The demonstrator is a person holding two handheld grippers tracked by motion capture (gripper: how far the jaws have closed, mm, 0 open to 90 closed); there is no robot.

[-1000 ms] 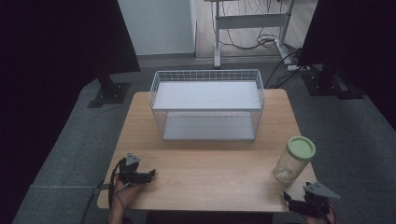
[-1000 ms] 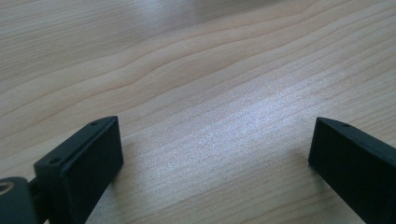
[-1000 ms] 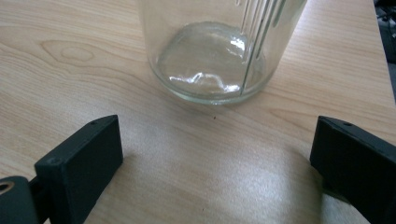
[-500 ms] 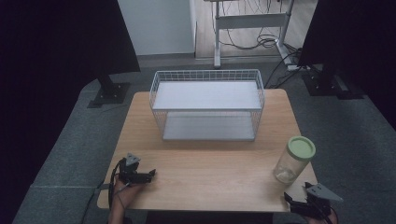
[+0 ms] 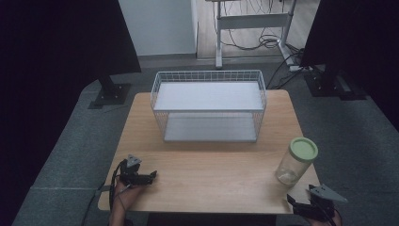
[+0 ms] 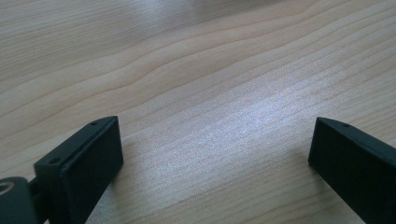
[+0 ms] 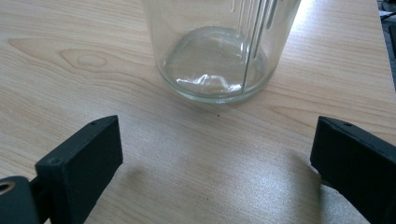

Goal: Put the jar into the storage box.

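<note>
Light wooden table, rectangular, grain visible. Clear glass jar with a pale green round lid stands upright near the table's right front corner, lid on. In the right gripper view the jar's glass base sits flat on the wood, just ahead of the jaws and centred between them, not touching either.

Right gripper at the front right edge of the table, near the jar and just short of it. Jaws spread wide; nothing held.

Left gripper low over the front left part of the table, well apart from the jar. Jaws spread wide over bare wood; nothing held. Whether it touches the surface: cannot tell from the high view.

White wire basket with a white shelf panel stands at the back middle of the table, apart from the jar.
</note>
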